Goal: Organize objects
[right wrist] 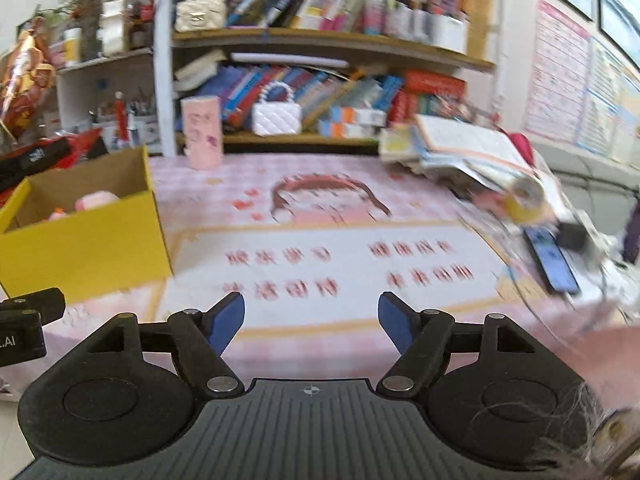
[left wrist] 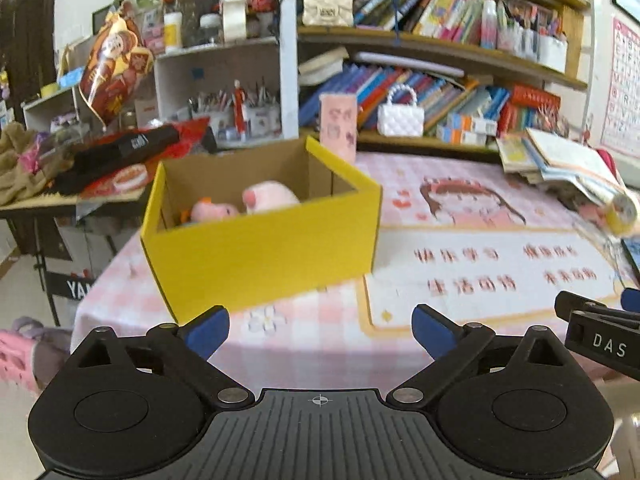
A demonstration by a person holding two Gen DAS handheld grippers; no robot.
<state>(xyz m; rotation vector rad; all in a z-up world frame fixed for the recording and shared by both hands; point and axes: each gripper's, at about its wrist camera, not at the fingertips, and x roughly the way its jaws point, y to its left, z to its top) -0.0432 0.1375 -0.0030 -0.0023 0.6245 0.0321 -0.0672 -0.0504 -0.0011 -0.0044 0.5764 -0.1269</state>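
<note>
A yellow cardboard box (left wrist: pixel 264 248) stands on the pink tablecloth at the table's left side; it also shows in the right wrist view (right wrist: pixel 80 248). Pink plush toys (left wrist: pixel 268 196) lie inside it, partly hidden by the box wall. My left gripper (left wrist: pixel 320 330) is open and empty, just in front of the box near the table's front edge. My right gripper (right wrist: pixel 311 320) is open and empty over the printed mat (right wrist: pixel 340 264), to the right of the box.
A pink cylinder holder (right wrist: pixel 202 132) stands at the back. A pile of books (right wrist: pixel 460 148), a tape roll (right wrist: pixel 524 196) and a phone (right wrist: pixel 554 260) crowd the right side. Bookshelves (left wrist: pixel 440 44) rise behind. A cluttered side table (left wrist: pixel 80 168) stands to the left.
</note>
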